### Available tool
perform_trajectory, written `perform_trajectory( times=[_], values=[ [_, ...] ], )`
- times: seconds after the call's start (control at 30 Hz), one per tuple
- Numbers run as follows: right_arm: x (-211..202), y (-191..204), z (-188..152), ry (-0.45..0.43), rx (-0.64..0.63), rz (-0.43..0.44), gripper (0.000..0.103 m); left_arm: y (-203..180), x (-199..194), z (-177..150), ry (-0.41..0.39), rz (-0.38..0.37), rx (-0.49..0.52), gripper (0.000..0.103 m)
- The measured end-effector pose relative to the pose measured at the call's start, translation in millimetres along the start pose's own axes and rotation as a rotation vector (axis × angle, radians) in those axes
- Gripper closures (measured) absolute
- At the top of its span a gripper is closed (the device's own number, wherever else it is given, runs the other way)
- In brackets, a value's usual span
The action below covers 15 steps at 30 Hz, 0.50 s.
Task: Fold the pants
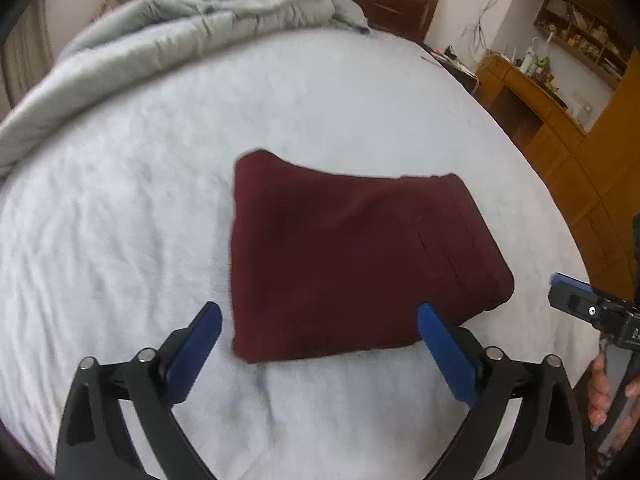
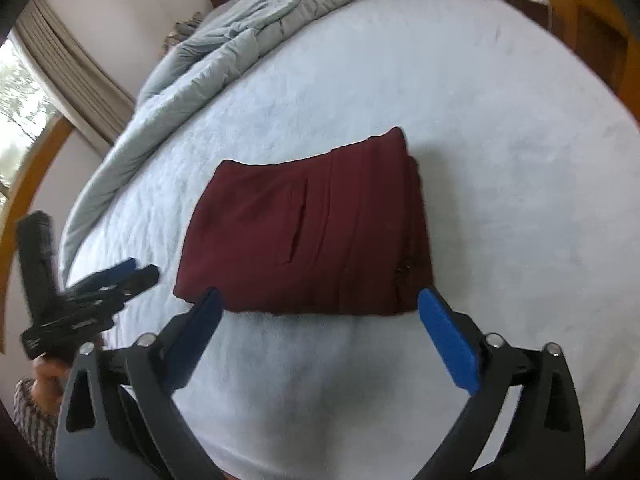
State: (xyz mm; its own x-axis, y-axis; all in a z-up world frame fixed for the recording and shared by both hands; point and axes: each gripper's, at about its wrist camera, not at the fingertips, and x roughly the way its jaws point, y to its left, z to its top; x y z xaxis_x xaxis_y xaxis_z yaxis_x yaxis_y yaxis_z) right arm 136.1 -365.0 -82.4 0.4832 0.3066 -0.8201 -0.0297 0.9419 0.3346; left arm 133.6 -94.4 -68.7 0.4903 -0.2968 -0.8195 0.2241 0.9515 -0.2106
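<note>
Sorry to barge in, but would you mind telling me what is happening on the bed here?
A person with a gripper in each hand is folding pants. The dark red pants lie on the bed as a compact folded rectangle. The left gripper and right gripper both hover at its near edge, jaws wide open, holding nothing. A grey duvet is bunched at the far side.

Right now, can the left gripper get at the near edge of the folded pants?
Probably yes. The left gripper is open, and the maroon pants lie flat on the bed sheet just ahead of its fingertips, with nothing between them.
</note>
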Motion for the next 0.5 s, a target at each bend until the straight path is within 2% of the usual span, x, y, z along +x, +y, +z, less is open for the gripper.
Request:
perform_trajectory(
  times=[0.23, 0.37, 0.5],
  values=[
    [-5.9, 23.4, -9.8, -0.004, -0.040, -0.159, 0.003, 2.6, -29.7, -11.5, 0.025, 0.041, -0.009, 0.004],
    [-15.1, 14.2, -20.1, 0.004, -0.016, -0.129, 0.003, 9.7, -36.8, -15.2, 0.016, 0.075, -0.009, 0.004],
    [-18.9, 16.8, -20.4, 0.001, -0.029, -0.165, 0.003, 10.5, -43.7, -15.7, 0.002, 0.109, 0.007, 0.004]
  ],
)
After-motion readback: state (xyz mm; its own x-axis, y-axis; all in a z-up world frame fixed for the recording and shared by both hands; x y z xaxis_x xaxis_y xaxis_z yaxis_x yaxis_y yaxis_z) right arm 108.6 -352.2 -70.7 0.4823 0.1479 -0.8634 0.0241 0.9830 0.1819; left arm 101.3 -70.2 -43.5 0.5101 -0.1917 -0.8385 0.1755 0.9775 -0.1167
